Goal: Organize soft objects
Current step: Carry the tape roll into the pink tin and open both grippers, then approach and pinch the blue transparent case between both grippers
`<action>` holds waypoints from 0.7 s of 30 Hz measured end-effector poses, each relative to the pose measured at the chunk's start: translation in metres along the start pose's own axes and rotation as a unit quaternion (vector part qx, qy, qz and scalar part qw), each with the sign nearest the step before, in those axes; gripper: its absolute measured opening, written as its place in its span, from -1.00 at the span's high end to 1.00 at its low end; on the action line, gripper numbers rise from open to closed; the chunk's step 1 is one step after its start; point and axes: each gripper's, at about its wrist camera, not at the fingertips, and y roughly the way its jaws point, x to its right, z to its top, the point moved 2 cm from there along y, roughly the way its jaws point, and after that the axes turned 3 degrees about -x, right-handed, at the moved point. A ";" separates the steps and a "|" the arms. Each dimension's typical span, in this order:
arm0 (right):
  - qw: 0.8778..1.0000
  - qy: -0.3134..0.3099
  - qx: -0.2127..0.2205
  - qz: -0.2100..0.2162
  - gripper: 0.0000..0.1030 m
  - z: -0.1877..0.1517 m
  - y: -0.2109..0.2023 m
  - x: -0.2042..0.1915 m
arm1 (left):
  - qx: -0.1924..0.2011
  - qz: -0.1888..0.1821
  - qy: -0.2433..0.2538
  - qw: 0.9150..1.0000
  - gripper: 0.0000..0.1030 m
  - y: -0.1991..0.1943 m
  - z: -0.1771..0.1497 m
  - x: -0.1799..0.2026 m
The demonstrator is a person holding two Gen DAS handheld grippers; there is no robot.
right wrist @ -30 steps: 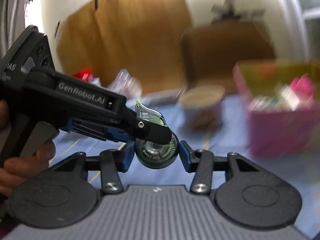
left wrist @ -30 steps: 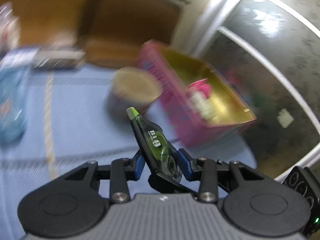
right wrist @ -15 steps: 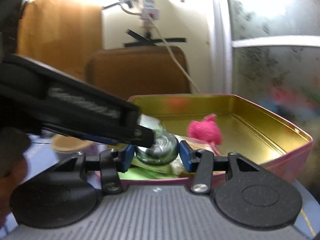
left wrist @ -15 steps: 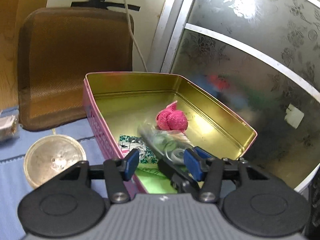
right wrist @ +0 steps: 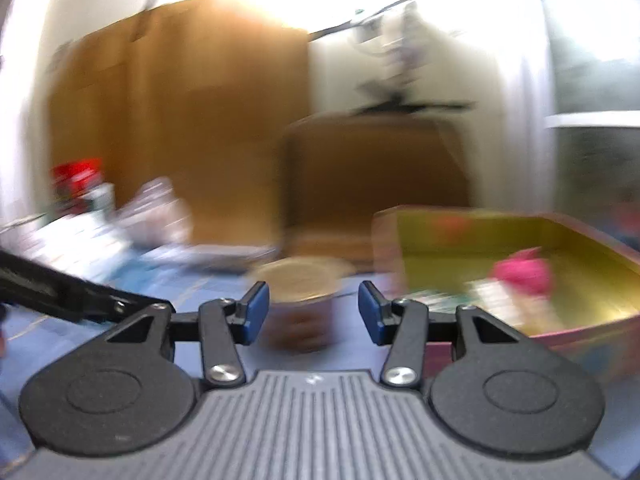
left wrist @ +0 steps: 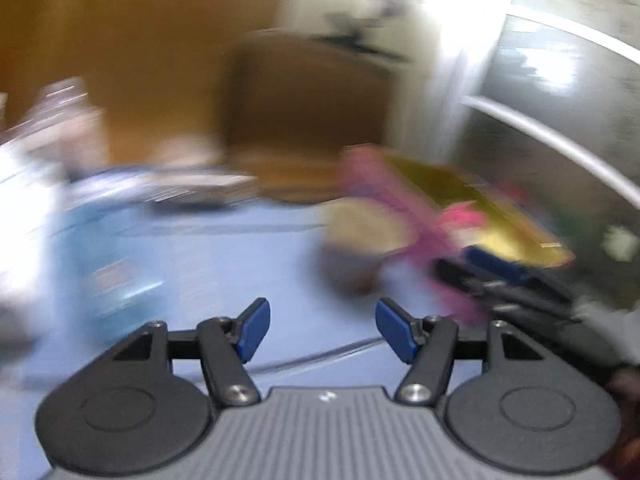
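A blue cloth (right wrist: 352, 354) covers the table, and a round cup (right wrist: 302, 304) with a tan top stands on it at 6 o'clock from a brown chair back (right wrist: 372, 172). At 9 o'clock sits blurred clutter (right wrist: 120, 232) with a red item (right wrist: 76, 176), backed by a wooden cabinet (right wrist: 180, 112).

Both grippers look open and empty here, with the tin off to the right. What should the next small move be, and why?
Probably swing toward the blurred clutter at far left for another item: the left gripper and right gripper hold nothing, and the pink tin already contains things.
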 end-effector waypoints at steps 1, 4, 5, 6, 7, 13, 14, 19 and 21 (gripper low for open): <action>0.999 -0.006 -0.016 0.028 -0.01 -0.001 0.007 -0.013 | -0.005 0.024 -0.015 1.000 -0.17 -0.005 -0.006 -0.017; 0.993 -0.026 -0.067 0.095 -0.01 -0.003 0.034 -0.051 | -0.014 0.095 -0.064 0.993 -0.16 -0.018 -0.023 -0.067; 0.990 -0.033 -0.080 0.112 -0.01 -0.002 0.044 -0.064 | -0.003 0.115 -0.069 0.991 -0.17 -0.025 -0.027 -0.079; 0.988 -0.039 -0.090 0.123 -0.02 -0.001 0.052 -0.075 | 0.003 0.138 -0.073 0.988 -0.24 -0.032 -0.029 -0.088; 0.986 -0.044 -0.097 0.131 -0.07 0.001 0.061 -0.087 | 0.007 0.167 -0.076 0.983 -0.24 -0.036 -0.031 -0.095; 0.979 -0.054 -0.115 0.160 -0.41 0.021 0.115 -0.138 | 0.036 0.219 -0.083 0.971 -0.27 -0.042 -0.036 -0.116; 0.978 -0.057 -0.124 0.157 -0.41 0.020 0.124 -0.144 | 0.035 0.223 -0.080 0.971 -0.28 -0.041 -0.035 -0.115; 0.973 -0.057 -0.166 0.150 -0.10 0.008 0.149 -0.151 | 0.028 0.236 -0.066 0.969 -0.29 -0.034 -0.037 -0.107; 0.972 -0.032 -0.171 0.160 -0.10 0.008 0.142 -0.141 | 0.025 0.238 -0.061 0.969 -0.32 -0.032 -0.036 -0.105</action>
